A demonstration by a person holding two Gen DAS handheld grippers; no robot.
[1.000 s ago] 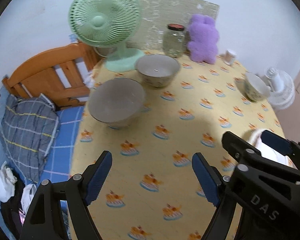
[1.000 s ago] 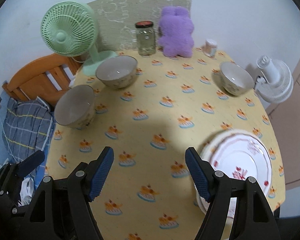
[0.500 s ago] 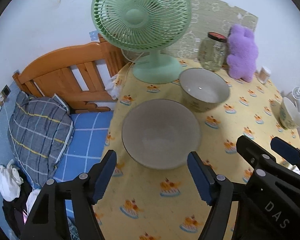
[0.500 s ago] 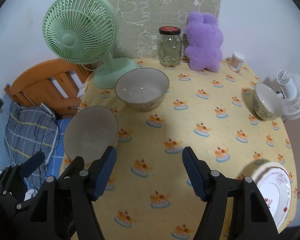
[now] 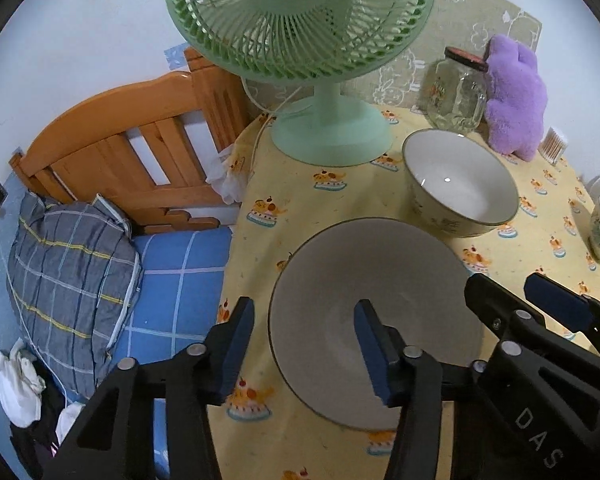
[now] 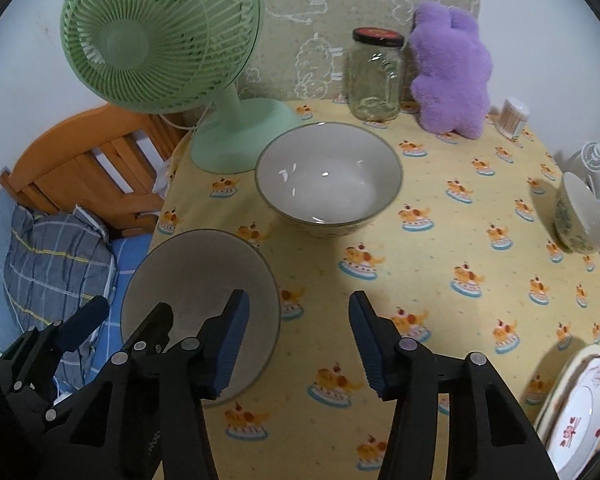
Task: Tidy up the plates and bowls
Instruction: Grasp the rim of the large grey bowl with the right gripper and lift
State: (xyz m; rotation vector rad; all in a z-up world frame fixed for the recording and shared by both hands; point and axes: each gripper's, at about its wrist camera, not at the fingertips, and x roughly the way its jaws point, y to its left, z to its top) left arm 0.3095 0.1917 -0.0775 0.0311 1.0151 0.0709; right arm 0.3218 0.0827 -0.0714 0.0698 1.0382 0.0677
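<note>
Soft indoor light, fisheye-warped edges

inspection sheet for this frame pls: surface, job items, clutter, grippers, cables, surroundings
Surface: table under a yellow printed cloth.
Job's things: near bowl, middle bowl, far bowl, all empty; stacked plates at the cloth's edge.
Clutter: green fan, jar, purple plush, swab pot, white fan.
Grippers: left gripper straddles the near bowl's rim, jaws just been closing, pads not pressing; right gripper over bare cloth, jaws just been closing, nothing between.
Cables: green fan's cord over the table edge.
Surroundings: bed, pillow, headboard.
</note>
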